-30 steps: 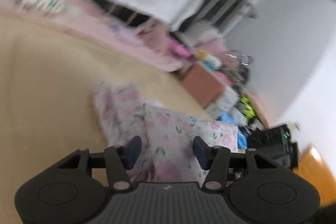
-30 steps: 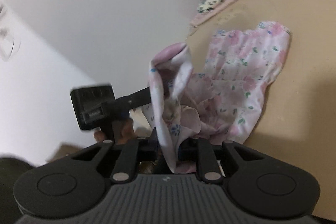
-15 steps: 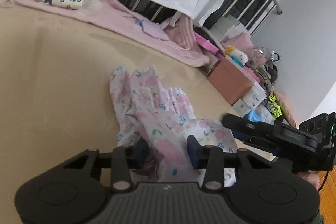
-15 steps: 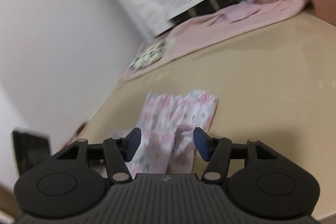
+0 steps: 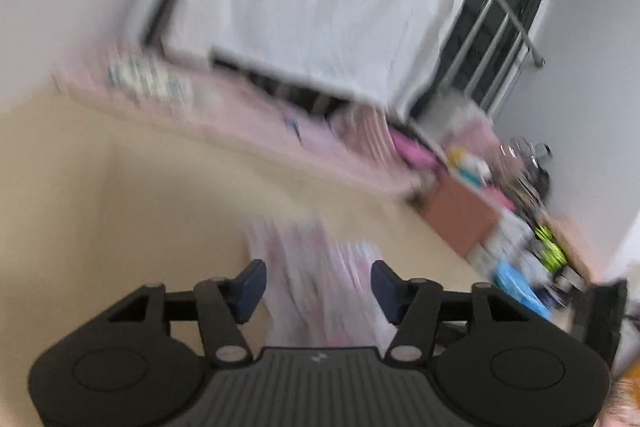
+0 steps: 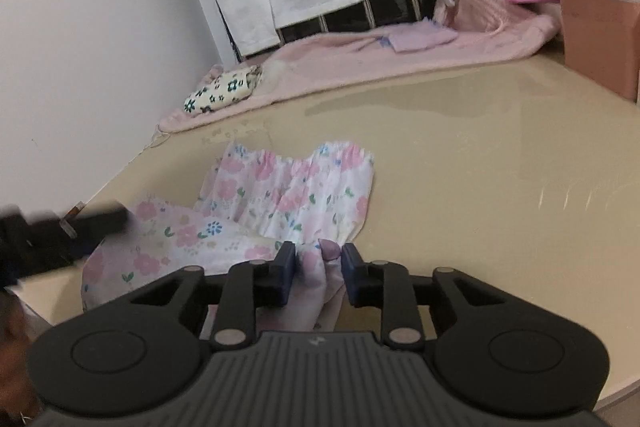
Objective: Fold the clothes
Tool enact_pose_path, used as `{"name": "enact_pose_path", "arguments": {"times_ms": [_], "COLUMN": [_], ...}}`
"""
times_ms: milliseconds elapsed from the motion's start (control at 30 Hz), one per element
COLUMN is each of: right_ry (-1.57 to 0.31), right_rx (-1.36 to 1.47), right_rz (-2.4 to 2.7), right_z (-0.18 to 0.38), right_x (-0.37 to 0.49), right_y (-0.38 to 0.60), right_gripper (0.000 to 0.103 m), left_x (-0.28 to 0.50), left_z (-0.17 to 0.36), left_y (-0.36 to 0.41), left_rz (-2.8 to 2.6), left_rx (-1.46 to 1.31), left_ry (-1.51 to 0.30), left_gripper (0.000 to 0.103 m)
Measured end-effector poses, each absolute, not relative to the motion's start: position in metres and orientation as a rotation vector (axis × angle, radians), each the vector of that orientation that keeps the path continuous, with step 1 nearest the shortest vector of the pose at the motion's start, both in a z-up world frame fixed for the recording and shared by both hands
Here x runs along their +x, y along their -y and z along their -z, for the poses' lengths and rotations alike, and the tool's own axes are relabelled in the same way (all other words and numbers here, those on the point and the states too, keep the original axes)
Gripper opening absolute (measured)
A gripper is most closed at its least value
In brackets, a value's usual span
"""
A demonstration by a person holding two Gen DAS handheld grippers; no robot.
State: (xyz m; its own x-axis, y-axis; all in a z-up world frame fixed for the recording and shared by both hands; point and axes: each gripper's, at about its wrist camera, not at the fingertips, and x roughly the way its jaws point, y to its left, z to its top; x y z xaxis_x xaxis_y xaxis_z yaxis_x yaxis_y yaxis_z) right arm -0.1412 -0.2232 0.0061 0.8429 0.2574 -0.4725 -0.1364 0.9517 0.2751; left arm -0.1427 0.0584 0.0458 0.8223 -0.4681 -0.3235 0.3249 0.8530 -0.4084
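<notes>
Since before, left gripper released; right gripper pinches floral garment.

I find no words, brands or numbers I can read — only a small pale emblem, too tiny to make out, on the ribbed body of my left gripper and my right gripper.

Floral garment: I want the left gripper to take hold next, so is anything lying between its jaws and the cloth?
Nothing visible. In the blurred left wrist view the floral garment lies on the beige table directly ahead of the left gripper, whose jaws stand wide apart with only cloth between them.
</notes>
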Motion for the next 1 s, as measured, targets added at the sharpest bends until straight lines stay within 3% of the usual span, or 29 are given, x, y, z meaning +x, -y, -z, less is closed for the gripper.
{"name": "enact_pose_path", "arguments": {"times_ms": [100, 233, 367, 833, 1000], "right_ry": [-0.470, -0.390, -0.455, -0.458, -0.440], "right_rx": [0.202, 0.158, 0.146, 0.158, 0.230], "right_rz": [-0.220, -0.232, -0.249, -0.214, -0.154], "right_z": [-0.018, -0.035, -0.020, 0.017, 0.020], "right_x": [-0.148, -0.157, -0.143, -0.156, -0.160], "right_y": [0.219, 0.213, 0.199, 0.198, 0.213], "right_gripper": [0.033, 0.032, 0.022, 0.020, 0.009], "left_x": [-0.155, -0.144, -0.128, -0.137, -0.137], "left_z": [-0.067, -0.059, -0.022, 0.018, 0.022], "left_y": [-0.046, 0.000, 0.020, 0.000, -0.004], "left_rz": [0.436, 0.469, 0.440, 0.434, 0.438], "left_rx": [-0.289, -0.151, -0.070, -0.148, -0.183], "left_ry": [-0.348, -0.404, -0.510, -0.470, -0.452], "left_gripper": [0.038, 0.032, 0.019, 0.025, 0.026]}}
